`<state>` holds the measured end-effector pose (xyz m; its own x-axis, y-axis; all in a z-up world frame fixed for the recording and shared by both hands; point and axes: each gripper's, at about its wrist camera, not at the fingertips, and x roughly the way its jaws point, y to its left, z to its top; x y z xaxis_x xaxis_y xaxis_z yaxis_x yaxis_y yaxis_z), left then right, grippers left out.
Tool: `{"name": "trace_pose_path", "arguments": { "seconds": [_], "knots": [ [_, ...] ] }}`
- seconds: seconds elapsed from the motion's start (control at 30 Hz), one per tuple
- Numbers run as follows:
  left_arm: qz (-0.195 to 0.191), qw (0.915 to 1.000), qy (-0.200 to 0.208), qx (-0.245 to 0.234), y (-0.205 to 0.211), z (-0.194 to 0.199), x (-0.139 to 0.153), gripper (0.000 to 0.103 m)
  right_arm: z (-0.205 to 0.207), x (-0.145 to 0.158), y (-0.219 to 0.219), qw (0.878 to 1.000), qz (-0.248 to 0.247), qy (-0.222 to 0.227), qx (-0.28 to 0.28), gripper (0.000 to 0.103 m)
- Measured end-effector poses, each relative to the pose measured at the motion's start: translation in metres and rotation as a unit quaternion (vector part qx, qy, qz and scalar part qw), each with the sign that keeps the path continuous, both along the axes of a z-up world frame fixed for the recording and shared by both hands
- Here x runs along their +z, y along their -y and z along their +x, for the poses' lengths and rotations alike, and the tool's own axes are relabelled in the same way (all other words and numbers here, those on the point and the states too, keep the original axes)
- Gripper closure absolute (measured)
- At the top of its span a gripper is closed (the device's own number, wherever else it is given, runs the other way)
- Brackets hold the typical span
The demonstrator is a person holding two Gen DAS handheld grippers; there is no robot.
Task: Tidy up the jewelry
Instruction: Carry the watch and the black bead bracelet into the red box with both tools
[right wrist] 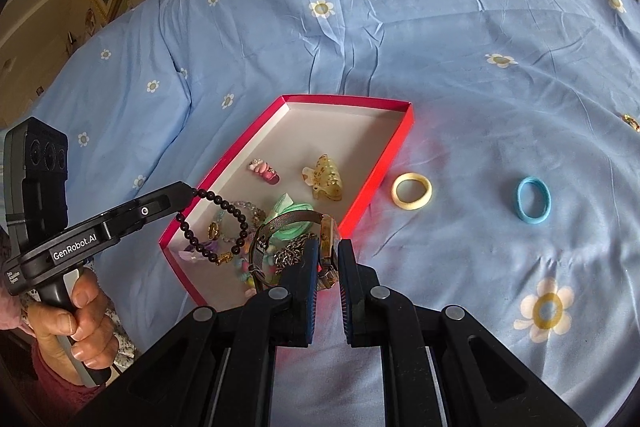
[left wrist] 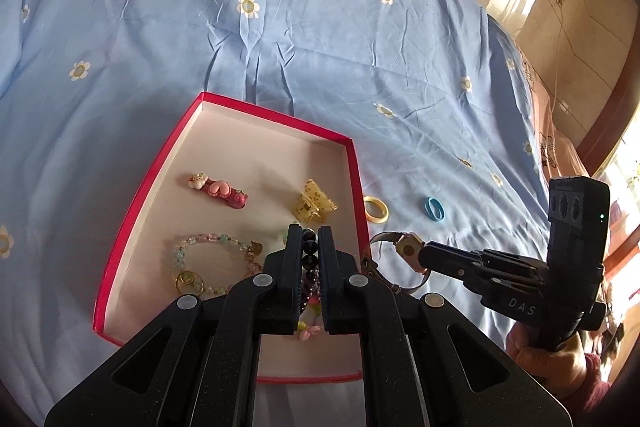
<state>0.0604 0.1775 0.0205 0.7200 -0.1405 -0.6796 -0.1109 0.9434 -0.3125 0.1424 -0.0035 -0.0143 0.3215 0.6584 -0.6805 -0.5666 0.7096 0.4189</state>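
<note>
My left tongs clenched on dark bead bracelet, dangling over red box at 9 o'clock edge. My right tongs grasp watch above box's 3 o'clock rim. Lower both inside, clear of pile, then release gently.

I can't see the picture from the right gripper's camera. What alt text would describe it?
The right gripper holds a wristwatch at the edge of a red box of jewelry on a blue flowered bedsheet. At left, the left gripper dangles a dark bead bracelet over the box; a cream ring and blue ring lie on the sheet.
</note>
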Motion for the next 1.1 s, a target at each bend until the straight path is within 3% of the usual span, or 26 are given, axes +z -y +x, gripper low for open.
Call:
{"name": "trace_pose_path", "arguments": {
  "seconds": [0.8, 1.1],
  "knots": [
    [-0.022, 0.9983, -0.023, 0.048, -0.052, 0.019, -0.027, 0.097, 0.020, -0.019, -0.060, 0.999, -0.034, -0.004, 0.035, 0.094],
    [0.000, 0.9955, -0.045, 0.083, -0.072, 0.022, -0.046, 0.097, 0.022, -0.027, -0.076, 0.998, -0.053, 0.005, 0.043, 0.094]
  ]
}}
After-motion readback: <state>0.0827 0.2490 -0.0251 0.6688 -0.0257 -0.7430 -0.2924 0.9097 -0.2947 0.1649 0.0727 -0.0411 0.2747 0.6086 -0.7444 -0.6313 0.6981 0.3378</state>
